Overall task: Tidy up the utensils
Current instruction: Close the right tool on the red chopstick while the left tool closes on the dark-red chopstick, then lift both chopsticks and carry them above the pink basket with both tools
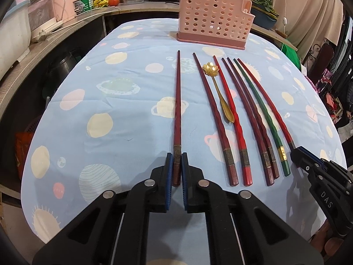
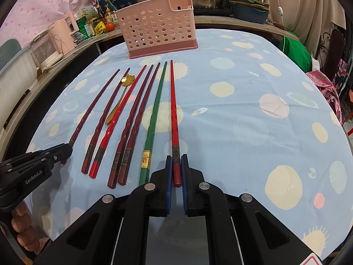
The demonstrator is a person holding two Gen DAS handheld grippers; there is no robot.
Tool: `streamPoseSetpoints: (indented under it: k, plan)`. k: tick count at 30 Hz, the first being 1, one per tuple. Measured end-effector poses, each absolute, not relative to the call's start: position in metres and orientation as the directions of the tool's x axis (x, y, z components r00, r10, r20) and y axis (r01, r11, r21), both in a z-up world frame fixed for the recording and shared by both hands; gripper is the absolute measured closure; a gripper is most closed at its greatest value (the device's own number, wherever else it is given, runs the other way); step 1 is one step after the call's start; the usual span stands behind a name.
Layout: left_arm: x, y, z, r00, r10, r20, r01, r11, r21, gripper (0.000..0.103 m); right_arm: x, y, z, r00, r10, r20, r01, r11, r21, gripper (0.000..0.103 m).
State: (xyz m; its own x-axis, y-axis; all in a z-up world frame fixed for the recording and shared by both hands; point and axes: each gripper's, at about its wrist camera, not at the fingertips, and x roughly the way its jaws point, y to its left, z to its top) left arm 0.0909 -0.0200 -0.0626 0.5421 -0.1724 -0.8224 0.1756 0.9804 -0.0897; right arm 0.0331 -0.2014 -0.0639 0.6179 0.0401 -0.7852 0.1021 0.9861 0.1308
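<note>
Seven chopsticks (image 1: 231,119), mostly red, one green (image 2: 154,119), flat, side by side; gold spoon (image 1: 220,92) among them; pink holder (image 1: 214,15) upright behind.

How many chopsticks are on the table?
7. The left gripper pinches the leftmost dark chopstick, the right gripper the rightmost red chopstick. Between them lie four reddish ones and a green chopstick. None seem hidden.
</note>
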Motion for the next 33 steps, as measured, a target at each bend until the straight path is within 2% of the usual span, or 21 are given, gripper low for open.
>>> streamPoseSetpoints:
  k: [19, 33]
  plan:
    - [0.088, -0.016, -0.058, 0.538, -0.171, -0.825, 0.165, 0.982, -0.096, 0.096, 0.021, -0.216, -0.052, 0.633, 0.035, -0.773, 0.141, 0.977, 0.16, 0.096]
    - [0.093, 0.001, 0.011, 0.637, -0.201, -0.744, 0.149, 0.979, -0.137, 0.096, 0.021, -0.234, 0.013, 0.743, 0.025, -0.669, 0.132, 0.974, 0.183, 0.096]
